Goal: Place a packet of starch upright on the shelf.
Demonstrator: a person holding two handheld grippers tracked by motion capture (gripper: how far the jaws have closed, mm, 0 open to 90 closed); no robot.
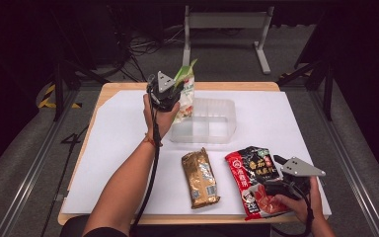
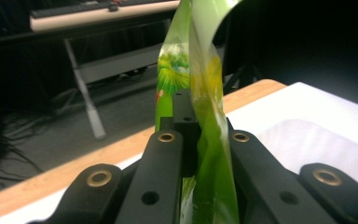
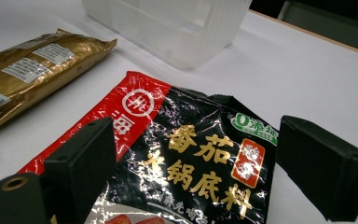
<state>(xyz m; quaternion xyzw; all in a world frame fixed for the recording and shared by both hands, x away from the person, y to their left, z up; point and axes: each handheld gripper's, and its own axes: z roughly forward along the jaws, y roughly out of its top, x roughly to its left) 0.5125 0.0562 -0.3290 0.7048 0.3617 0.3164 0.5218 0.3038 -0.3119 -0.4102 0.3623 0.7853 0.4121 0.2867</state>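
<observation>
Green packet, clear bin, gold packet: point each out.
green packet (image 1: pixel 186 94), high view, middle of its printed face.
clear bin (image 1: pixel 229 112), high view, right wall.
gold packet (image 1: pixel 200 177), high view, centre of the wrapper.

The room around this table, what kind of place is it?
Probably a lab or recording studio, not a kitchen: the table stands under a white sheet among dark curtains, cables trail over a grey carpet, and metal rails run alongside.

High view: above the near table edge, facing forward and down on the clear tub (image 1: pixel 205 121). Left gripper view: close, level, beside the tub, facing the floor beyond. Right gripper view: low, near, facing the tub (image 3: pixel 168 23), shared with high view.
</observation>
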